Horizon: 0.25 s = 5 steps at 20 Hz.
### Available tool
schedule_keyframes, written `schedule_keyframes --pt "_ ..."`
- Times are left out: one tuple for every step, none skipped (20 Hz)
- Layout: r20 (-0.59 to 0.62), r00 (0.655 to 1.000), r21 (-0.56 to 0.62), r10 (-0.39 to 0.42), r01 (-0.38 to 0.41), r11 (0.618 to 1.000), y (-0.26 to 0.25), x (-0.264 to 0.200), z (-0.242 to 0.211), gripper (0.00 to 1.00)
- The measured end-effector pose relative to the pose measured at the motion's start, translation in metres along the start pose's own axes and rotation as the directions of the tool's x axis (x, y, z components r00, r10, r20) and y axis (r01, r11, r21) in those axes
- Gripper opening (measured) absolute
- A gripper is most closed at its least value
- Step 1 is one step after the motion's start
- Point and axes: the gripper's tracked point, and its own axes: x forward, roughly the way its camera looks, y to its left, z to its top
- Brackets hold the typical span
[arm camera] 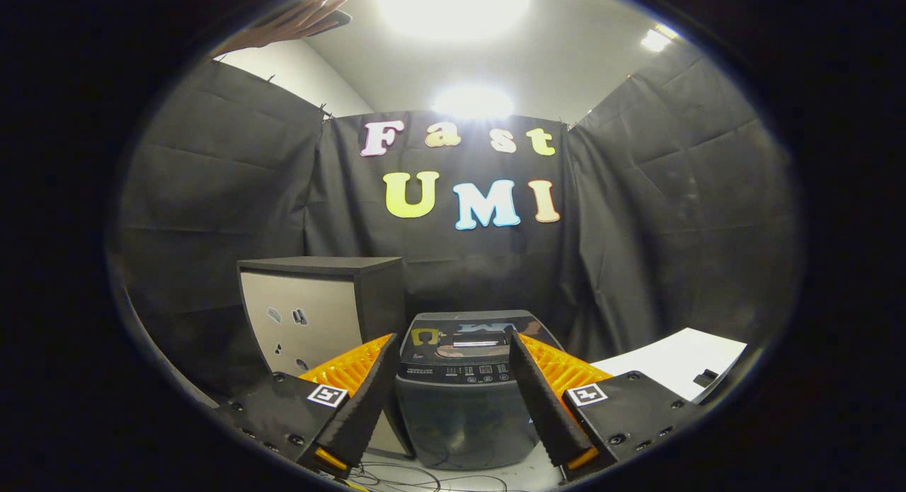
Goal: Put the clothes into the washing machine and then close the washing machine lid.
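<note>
A dark grey top-loading washing machine point(463, 379) stands on the floor straight ahead, framed between my two fingers. Its glossy lid point(467, 333) lies flat and shut, with a control panel along the front edge. My gripper point(453, 350) is open, its fingers spread wide with nothing between them, held back from the machine and above the floor. I see no clothes from this angle.
A dark cabinet with a pale front point(315, 311) stands just left of the machine. A white tabletop point(679, 361) reaches in from the right. Thin cables point(425, 474) lie on the floor in front of the machine. A person's hand point(297, 21) shows above the left wall.
</note>
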Motion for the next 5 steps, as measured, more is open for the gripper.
schedule_keyframes --pt "0.006 1.0 0.0 -0.008 0.008 1.0 -0.0029 -0.0019 0.0015 0.96" --pt "0.009 1.0 -0.001 -0.013 0.013 1.0 -0.0046 -0.0039 0.0026 0.97" --pt "0.008 1.0 -0.002 -0.019 0.019 1.0 -0.006 -0.0052 0.002 0.96" --pt "0.007 1.0 -0.004 -0.025 0.025 1.0 -0.0071 -0.0065 0.001 0.97" --pt "0.008 1.0 -0.002 -0.029 0.029 1.0 -0.008 -0.0071 0.0021 0.97"
